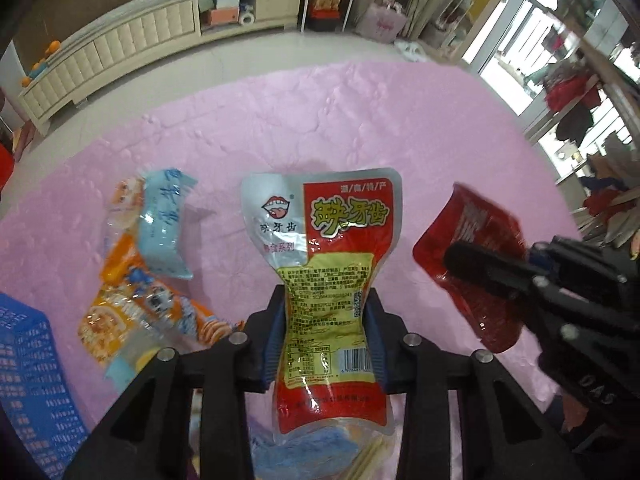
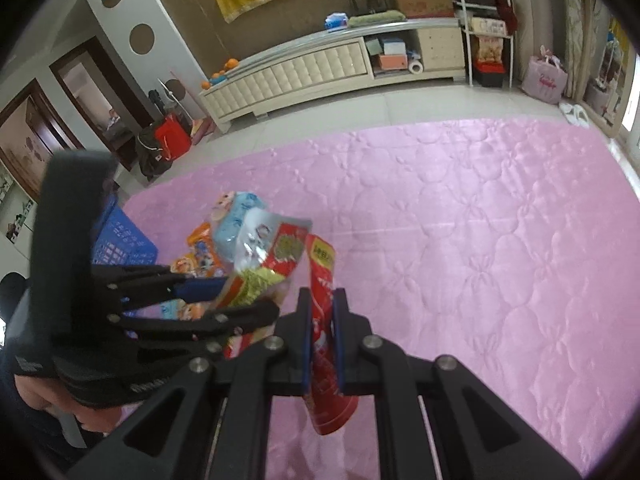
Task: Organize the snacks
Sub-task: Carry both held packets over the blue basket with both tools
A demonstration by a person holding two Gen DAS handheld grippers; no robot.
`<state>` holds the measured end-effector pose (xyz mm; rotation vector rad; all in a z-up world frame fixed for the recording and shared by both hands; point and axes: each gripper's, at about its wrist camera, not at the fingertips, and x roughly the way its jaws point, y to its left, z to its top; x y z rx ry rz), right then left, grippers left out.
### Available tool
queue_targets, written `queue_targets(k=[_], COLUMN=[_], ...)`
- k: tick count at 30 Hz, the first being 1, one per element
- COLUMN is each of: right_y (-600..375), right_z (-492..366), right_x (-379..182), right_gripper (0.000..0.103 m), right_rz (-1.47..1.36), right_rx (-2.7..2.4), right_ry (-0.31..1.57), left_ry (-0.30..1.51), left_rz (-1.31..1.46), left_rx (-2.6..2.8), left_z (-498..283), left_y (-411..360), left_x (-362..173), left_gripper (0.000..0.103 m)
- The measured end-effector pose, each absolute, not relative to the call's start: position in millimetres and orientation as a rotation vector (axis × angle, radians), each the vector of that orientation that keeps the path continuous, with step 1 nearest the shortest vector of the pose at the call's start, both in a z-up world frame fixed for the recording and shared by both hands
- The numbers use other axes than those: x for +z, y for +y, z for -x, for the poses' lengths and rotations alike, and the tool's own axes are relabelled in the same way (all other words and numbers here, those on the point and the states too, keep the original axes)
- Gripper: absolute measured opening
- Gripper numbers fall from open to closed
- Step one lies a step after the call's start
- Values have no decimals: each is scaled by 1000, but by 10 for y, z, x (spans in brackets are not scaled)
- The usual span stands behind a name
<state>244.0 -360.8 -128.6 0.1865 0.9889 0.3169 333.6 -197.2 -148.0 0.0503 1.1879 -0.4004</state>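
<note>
Left hand-held gripper [image 1: 326,336] is pinching the red-and-silver snack pouch [image 1: 320,240] across its waist — blue pads are pressing the film in from both sides, and the pouch is sticking up and away from the camera, clear of the pink quilted mat [image 1: 320,120]. Right hand-held gripper [image 2: 322,336] is pinching a slimmer red sachet [image 2: 324,280] edge-on, jaws nearly pressed together on the thin film, with the sachet's lower end hanging free under the fingers. Both packs are being carried above the mat, the two grippers sitting just beside each other, so this is looking like the lift-and-carry step of sorting, two items at once. Further out on the left, the loose pile is lying on the mat: a light blue packet [image 1: 168,224] resting over an orange biscuit pack [image 1: 140,304], neither being touched. The blue slotted basket [image 1: 28,364] is standing at the near left edge, just past that pile — probably the drop spot, though that is a guess. Next move is likely calling for swinging both packs left over the basket rim, lowering, then spreading the jaws one at a time so the floppy film is not snagging on the pads. Beyond the mat a cream cabinet [image 1: 120,36] is lining the far wall.
</note>
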Motion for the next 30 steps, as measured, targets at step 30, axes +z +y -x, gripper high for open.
queue_targets(k=[30], right_y=[-2073], right_z=[-1846], right_x=[-81], right_gripper=[12], right_rz=[-20], right_rx=[488], right_ry=[838], left_ry=[888], left_rz=[62], left_rx=[-301], left_z=[-1993], left_y=[-234], left_x=[-4], left_gripper=[34])
